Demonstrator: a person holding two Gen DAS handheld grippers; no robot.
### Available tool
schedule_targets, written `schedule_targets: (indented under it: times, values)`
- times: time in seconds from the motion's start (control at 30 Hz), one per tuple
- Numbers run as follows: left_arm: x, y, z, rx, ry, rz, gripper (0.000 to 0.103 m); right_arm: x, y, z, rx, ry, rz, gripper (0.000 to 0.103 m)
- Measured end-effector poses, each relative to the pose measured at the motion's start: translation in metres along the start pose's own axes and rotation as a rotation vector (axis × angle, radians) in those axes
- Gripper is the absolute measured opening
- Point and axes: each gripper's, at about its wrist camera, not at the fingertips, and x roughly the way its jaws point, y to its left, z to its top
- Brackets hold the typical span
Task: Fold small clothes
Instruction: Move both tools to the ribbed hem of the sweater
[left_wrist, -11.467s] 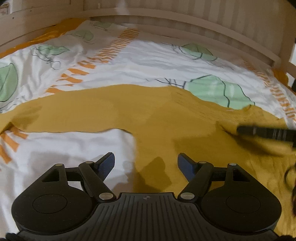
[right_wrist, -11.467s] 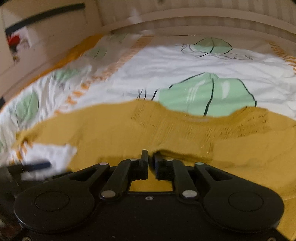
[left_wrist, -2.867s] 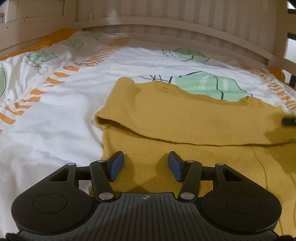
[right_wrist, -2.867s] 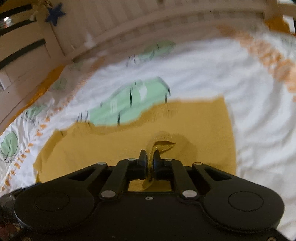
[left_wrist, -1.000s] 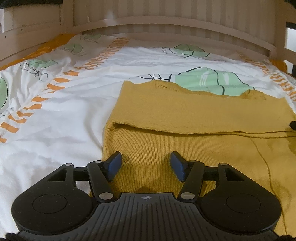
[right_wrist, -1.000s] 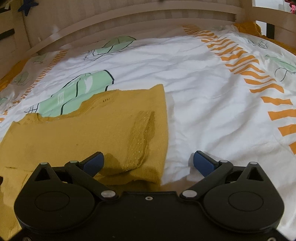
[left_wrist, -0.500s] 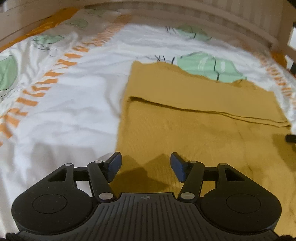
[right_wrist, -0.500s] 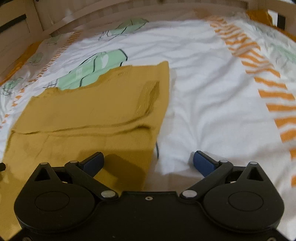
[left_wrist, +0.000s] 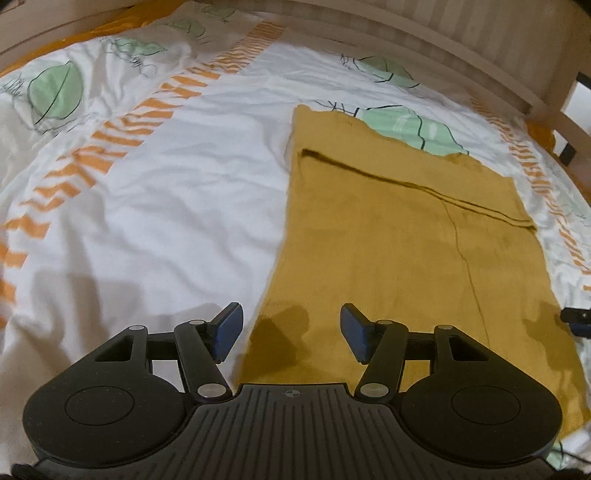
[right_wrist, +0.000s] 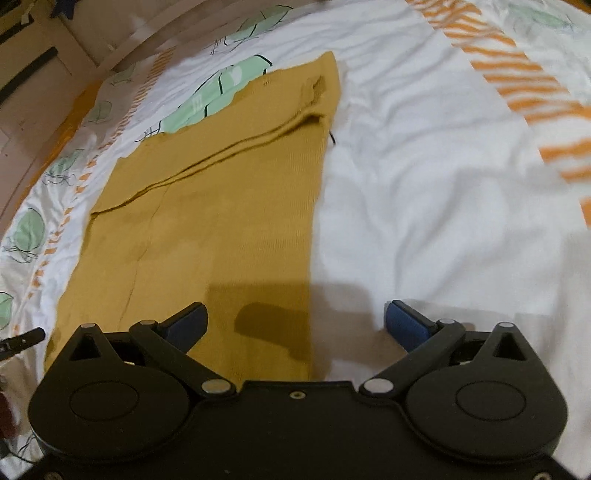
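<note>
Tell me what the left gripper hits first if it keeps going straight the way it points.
Most likely the mustard sweater: the open left gripper points down at the garment's near left edge, with nothing between its jaws. Depth is unclear, and the white bedsheet lies just beside that edge.

Bedroom, patterned bedsheet (left_wrist: 177, 206), slatted wooden headboard (left_wrist: 461, 40)

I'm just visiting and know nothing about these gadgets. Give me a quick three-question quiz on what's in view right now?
1. True or false: the left gripper is clamped on the mustard garment.
2. What lies under the garment? A) wooden floor B) white bedsheet with green leaves and orange stripes C) blue towel
3. Fill in: both sleeves lie folded ____ the garment's body.

Key
1. False: its jaws stand open, holding nothing, as do those of the right gripper.
2. B
3. across
</note>
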Motion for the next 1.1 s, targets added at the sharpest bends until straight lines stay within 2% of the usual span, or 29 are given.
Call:
schedule_targets:
  times: [0.2,0.37,0.73,0.93,1.1]
  values:
    - [-0.016,0.014,-0.013,-0.017,0.004,-0.021,0.057,-0.013,-0.006,-0.011,0.111,-0.005,0.020,0.102]
    - [-0.023,0.023,-0.018,-0.024,0.028,-0.036,0.057,-0.020,0.004,-0.020,0.109,0.030,0.006,0.102]
    - [-0.012,0.039,-0.030,-0.024,0.195,-0.104,0.057,-0.034,0.020,-0.044,0.077,0.213,0.009,0.102]
    - [-0.004,0.040,-0.032,-0.020,0.251,-0.131,0.057,-0.040,0.021,-0.051,0.065,0.245,0.012,0.102]
    - [0.002,0.040,-0.032,-0.015,0.270,-0.147,0.058,-0.036,0.016,-0.052,0.103,0.248,0.035,0.103]
